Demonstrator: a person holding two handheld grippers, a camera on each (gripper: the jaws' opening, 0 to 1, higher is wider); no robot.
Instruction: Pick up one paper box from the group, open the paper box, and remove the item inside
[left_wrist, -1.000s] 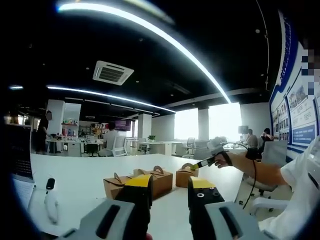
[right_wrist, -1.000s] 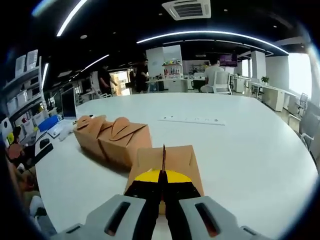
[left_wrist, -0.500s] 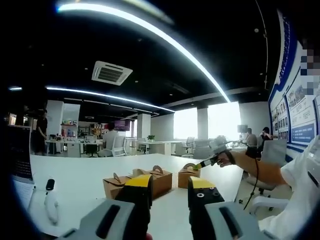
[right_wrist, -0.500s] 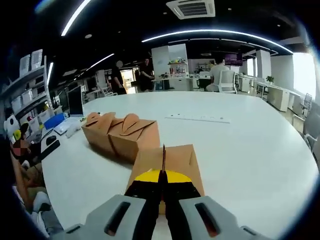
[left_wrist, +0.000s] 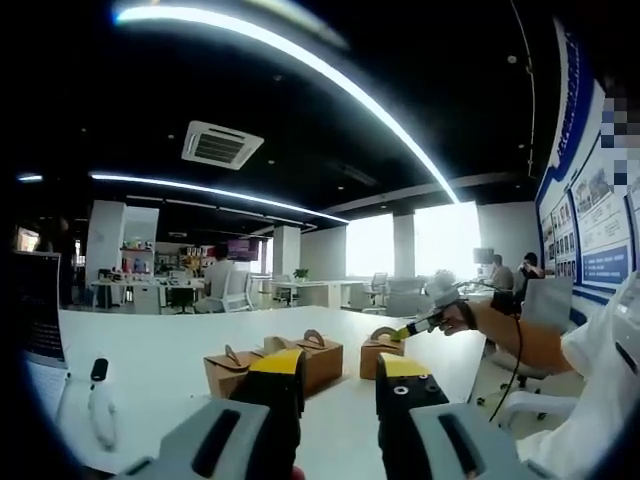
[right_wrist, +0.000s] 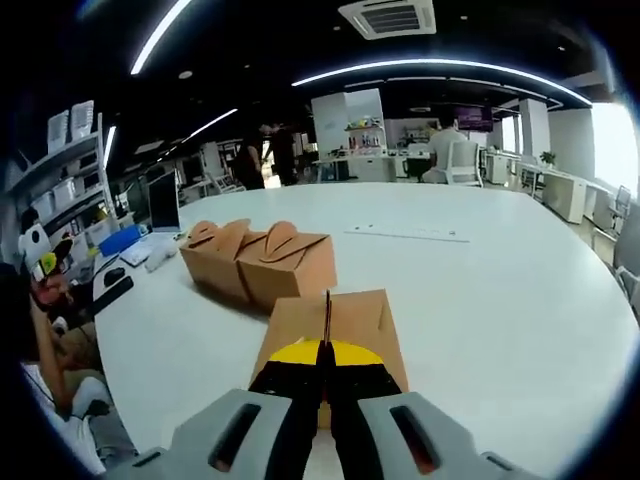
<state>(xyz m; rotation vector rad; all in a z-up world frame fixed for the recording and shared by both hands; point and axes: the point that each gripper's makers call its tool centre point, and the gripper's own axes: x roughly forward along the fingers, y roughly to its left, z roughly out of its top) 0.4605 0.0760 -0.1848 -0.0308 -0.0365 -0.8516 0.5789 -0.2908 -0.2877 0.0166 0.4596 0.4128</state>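
One brown paper box is up by its handle; your left gripper waits with its jaws apart.

Your left gripper (left_wrist: 340, 385) holds nothing, free for the flaps, the two brown paper boxes left on the white surface (left_wrist: 180, 345) just beyond it. Your right gripper (right_wrist: 326, 372) pinches the upright handle tab of the lifted brown paper box (right_wrist: 345, 318), its jaws covering the near edge; the contents stay hidden.

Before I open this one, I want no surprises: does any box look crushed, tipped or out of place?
Nothing stands out. The right gripper is shut on the top handle of one paper box, held upright and looking undamaged. The other two boxes sit upright, side by side on the white table.
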